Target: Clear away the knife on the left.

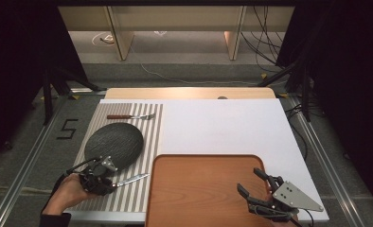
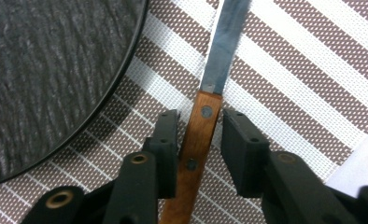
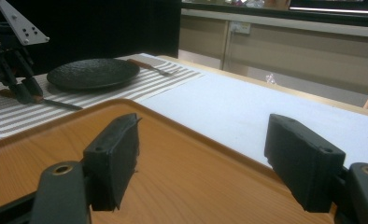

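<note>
The left gripper (image 2: pixel 198 140) straddles the wooden handle of a steel-bladed knife (image 2: pixel 201 126) lying on the striped placemat (image 2: pixel 285 70); jaws part-open, not yet clamped, blade running straight ahead. The right gripper (image 1: pixel 260 189) hangs wide open, empty, over the wooden tray (image 1: pixel 199 189).

Placemat (image 1: pixel 151 137) left of tray (image 1: pixel 199 189); on placemat: fork (image 1: pixel 130 116) behind plate (image 1: pixel 114 144), knife (image 1: pixel 130 179) before plate.
</note>
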The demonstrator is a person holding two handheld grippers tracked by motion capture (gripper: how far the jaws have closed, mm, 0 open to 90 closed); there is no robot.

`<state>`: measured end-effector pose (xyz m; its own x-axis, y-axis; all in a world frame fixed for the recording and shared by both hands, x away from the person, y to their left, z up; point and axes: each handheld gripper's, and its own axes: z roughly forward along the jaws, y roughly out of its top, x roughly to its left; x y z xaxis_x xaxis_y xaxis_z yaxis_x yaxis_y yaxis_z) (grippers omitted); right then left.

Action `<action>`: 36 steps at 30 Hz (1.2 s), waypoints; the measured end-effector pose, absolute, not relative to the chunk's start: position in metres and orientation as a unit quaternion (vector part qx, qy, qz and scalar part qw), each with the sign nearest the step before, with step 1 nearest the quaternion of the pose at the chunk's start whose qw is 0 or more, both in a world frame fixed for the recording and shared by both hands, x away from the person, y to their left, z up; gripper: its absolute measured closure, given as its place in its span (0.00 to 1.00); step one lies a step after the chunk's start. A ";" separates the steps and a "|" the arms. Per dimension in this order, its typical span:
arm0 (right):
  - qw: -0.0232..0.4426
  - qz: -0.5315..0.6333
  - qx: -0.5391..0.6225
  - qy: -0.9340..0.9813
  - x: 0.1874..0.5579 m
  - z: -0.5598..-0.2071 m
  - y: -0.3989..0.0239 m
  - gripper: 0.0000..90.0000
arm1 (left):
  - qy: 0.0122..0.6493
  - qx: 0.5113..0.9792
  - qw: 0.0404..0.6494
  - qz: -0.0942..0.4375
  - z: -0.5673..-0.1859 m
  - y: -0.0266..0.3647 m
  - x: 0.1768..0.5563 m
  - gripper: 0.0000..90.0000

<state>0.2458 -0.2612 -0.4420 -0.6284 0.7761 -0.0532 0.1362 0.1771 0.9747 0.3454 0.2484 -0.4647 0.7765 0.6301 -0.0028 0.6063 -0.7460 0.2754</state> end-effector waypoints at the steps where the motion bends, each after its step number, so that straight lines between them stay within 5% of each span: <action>1: 0.287 0.556 0.321 0.711 0.246 -0.442 -0.261 0.30 | 0.328 0.934 0.132 0.044 -0.464 0.248 0.346 0.78; 3: 0.287 0.555 0.322 0.712 0.246 -0.442 -0.261 0.31 | 0.325 0.935 0.131 0.045 -0.464 0.247 0.346 0.84; 14: 0.288 0.555 0.321 0.711 0.246 -0.442 -0.261 0.31 | 0.307 0.941 0.122 0.067 -0.463 0.242 0.342 0.85; 36: 0.291 0.555 0.318 0.711 0.245 -0.442 -0.261 0.31 | 0.360 0.890 0.270 0.073 -0.437 0.247 0.337 0.85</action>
<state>0.2453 -0.2607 -0.4415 -0.6283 0.7757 -0.0599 0.1300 0.1806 0.9749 0.3371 0.2468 -0.4375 0.7307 0.6797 -0.0640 0.6004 -0.5953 0.5340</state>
